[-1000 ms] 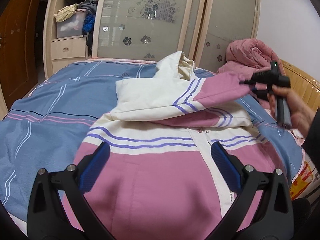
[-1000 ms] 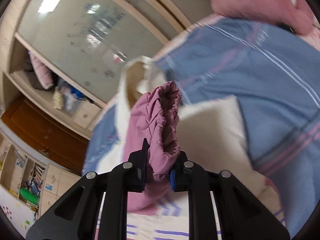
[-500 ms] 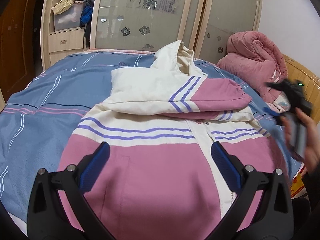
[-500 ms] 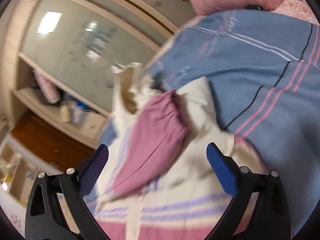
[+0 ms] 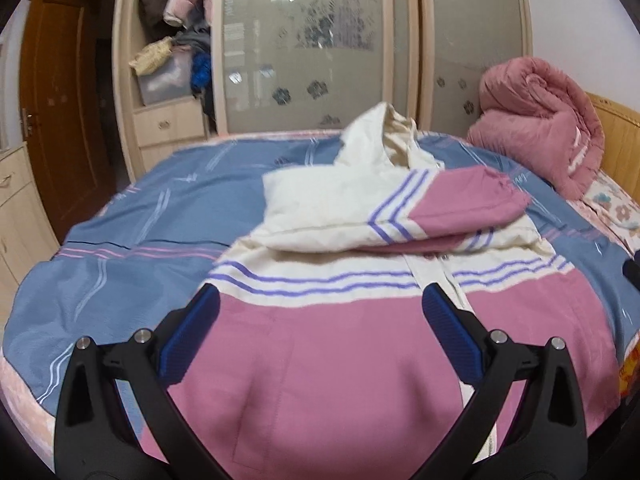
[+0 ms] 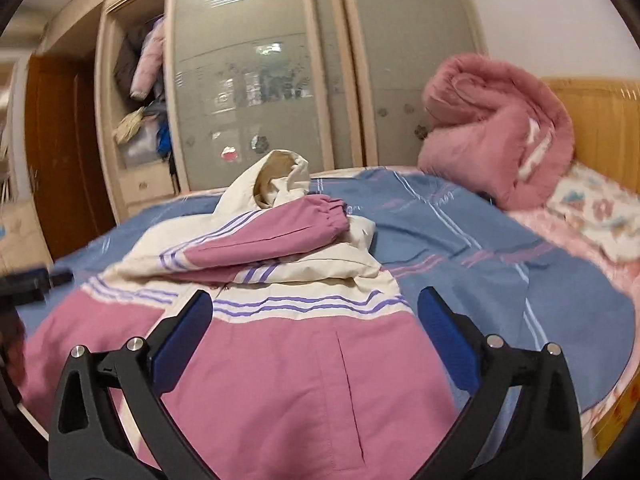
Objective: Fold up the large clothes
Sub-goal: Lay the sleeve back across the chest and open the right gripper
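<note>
My left gripper (image 5: 320, 320) and right gripper (image 6: 314, 326) both hang with fingers spread wide and nothing between them, above the pink lower half of the jacket (image 5: 320, 360). The jacket lies front-up on the bed (image 5: 120, 248), its cream hood (image 5: 380, 136) at the end nearer the wardrobe (image 5: 304, 48). Both sleeves are folded across the jacket's chest, the pink cuff (image 6: 332, 216) of the upper one lying on top. A rolled pink quilt (image 6: 492, 128) sits beyond the jacket, by the headboard (image 6: 600, 120).
</note>
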A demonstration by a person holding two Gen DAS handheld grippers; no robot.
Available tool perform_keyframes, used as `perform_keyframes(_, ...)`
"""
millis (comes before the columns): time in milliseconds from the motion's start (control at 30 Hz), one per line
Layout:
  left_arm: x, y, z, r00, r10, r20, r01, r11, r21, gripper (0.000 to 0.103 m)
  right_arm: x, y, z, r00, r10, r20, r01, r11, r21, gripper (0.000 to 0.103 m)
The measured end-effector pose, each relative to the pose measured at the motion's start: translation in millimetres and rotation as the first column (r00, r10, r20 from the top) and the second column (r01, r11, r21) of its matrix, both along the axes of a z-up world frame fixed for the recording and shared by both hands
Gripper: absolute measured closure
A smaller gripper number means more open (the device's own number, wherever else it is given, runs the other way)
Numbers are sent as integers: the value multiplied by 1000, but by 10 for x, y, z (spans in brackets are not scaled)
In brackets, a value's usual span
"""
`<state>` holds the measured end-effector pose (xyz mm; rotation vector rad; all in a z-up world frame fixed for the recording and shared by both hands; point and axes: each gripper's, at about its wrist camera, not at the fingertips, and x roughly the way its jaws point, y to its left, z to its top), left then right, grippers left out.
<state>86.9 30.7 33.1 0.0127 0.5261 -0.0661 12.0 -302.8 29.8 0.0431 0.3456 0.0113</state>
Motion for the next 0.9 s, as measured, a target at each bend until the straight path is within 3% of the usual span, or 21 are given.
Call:
perform_keyframes(167, -56, -5, -11, 1000, -3, 2, 4, 1000, -28, 2, 24, 23, -60, 1000, 9, -11, -9, 1000, -6, 1)
perform_keyframes(333, -30, -139, -82, 1000, -24, 7, 24, 999, 42, 2, 1, 3, -51, 1000, 4, -16, -4, 1000, 1, 1)
perform_keyframes(467, 6, -118, -97, 999, -39, -10, 39, 999, 7, 2, 23, 2, -79, 1000, 2, -31, -2, 1000, -1, 1)
perform_keyframes(900, 18, -54, -60, 999, -33, -5, 33, 999, -8, 2, 80, 74, -116, 999, 9, -44, -10, 1000, -11, 1)
